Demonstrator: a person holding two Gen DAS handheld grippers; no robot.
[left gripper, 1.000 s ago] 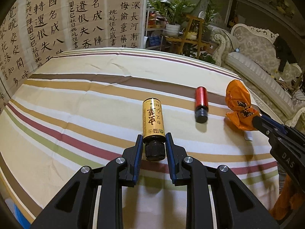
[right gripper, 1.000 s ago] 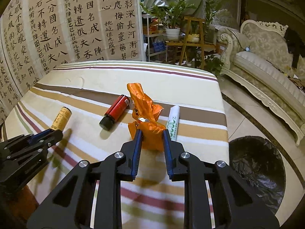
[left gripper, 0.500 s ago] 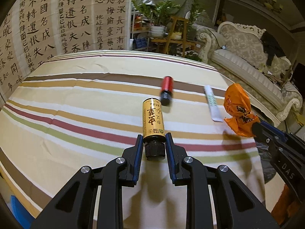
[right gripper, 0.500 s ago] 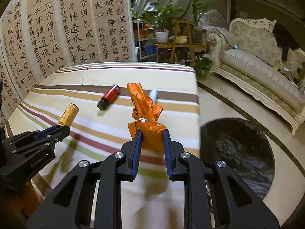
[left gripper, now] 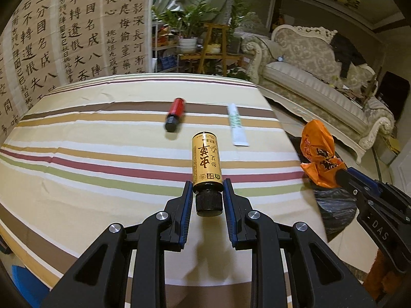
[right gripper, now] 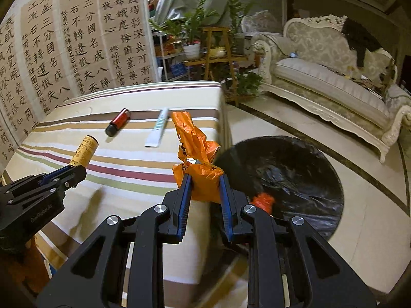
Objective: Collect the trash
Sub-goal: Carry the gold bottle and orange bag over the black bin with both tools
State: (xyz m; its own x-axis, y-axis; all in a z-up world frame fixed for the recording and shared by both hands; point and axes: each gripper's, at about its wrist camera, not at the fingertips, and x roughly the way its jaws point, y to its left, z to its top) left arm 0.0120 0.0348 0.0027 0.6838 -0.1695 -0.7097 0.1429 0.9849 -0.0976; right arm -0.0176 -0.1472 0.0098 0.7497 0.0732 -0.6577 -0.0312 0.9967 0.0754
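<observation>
Over the counter edge: both claws carry trash, seen from their own wrist cameras.
Left claw (left gripper: pixel 207 192): clamped on the gold bottle (left gripper: pixel 206 163) just above its black cap, bottle pointing away from the camera, lifted over the counter (left gripper: pixel 77 169).
Right claw (right gripper: pixel 204 187): clamped on the orange bag (right gripper: pixel 197 151), crumpled, its loose end standing up above the fingers.
Bag's place: at the counter's right edge, partly over the bin (right gripper: pixel 290 177); in the left view the orange bag (left gripper: pixel 319 154) hangs beyond the counter's corner.
Bin: round, lined with shiny black plastic, on the floor just beside the counter; a small orange-red scrap (right gripper: pixel 263 201) lies inside near its rim.
Counter: covered by a striped cloth, cream with brown, tan, red and green bands.
Red bottle (left gripper: pixel 175 114): lying on the cloth with its black cap toward the camera, apart from both claws.
White tube (left gripper: pixel 237 125): lying flat near the red bottle, toward the counter's right edge.
In the way: nothing on the cloth lies between the claws and the bin; red bottle and tube lie farther back.
Around: calligraphy screen (left gripper: pixel 64 33) behind the counter, potted plants (left gripper: pixel 188 25) on wooden stands, pale carved sofa (left gripper: pixel 321 77) with dark clothing on its back, tiled floor (right gripper: pixel 359 205) with a dark border line.
</observation>
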